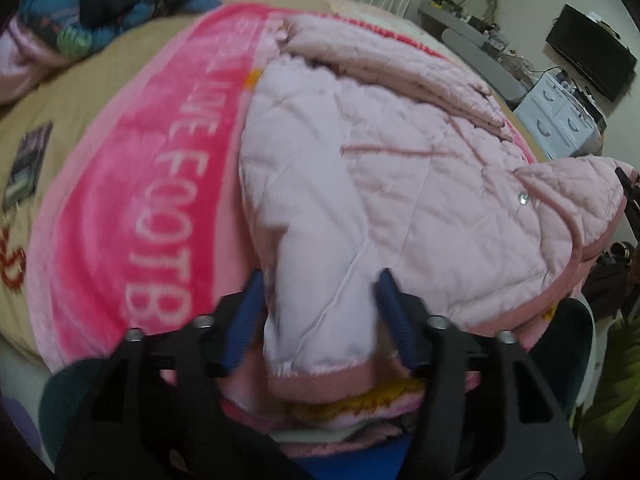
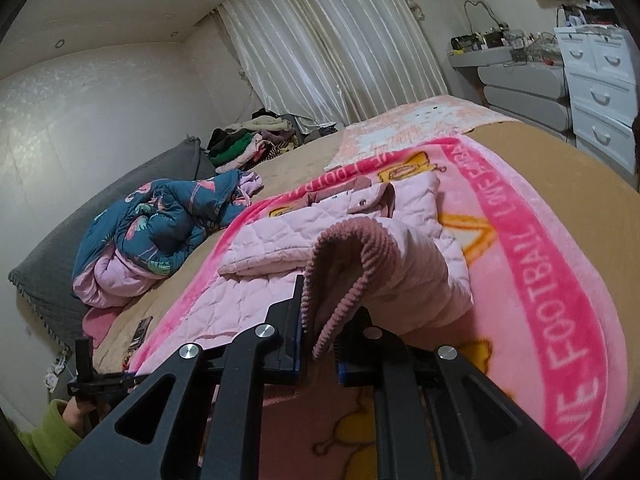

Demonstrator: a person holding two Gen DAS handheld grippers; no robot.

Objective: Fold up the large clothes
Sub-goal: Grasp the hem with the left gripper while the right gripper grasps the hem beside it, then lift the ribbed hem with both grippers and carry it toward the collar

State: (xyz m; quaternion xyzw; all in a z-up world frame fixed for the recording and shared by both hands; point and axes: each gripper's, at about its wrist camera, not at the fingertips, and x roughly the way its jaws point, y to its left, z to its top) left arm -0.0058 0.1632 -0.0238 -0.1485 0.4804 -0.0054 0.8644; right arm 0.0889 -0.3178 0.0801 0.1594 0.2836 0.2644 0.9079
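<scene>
A pale pink quilted jacket point(image 1: 380, 184) lies spread on a pink "FOOTBALL" blanket point(image 1: 132, 208) on the bed. My left gripper point(image 1: 320, 296) is open, its blue fingers either side of the jacket's near hem, not closed on it. In the right wrist view the jacket point(image 2: 280, 240) lies partly folded, one sleeve across it. My right gripper point(image 2: 318, 344) is shut on the ribbed pink cuff point(image 2: 344, 264) of the other sleeve, lifted above the blanket point(image 2: 540, 264). The left gripper also shows at the far left of that view point(image 2: 86, 376).
A crumpled blue flowered quilt point(image 2: 160, 232) lies on the tan sheet near a grey pillow point(image 2: 80, 240). A pile of clothes point(image 2: 256, 136) sits by the curtain. White drawers point(image 2: 600, 92) and grey shelves point(image 2: 516, 80) stand beyond the bed. A dark phone-like object point(image 1: 28, 164) lies on the sheet.
</scene>
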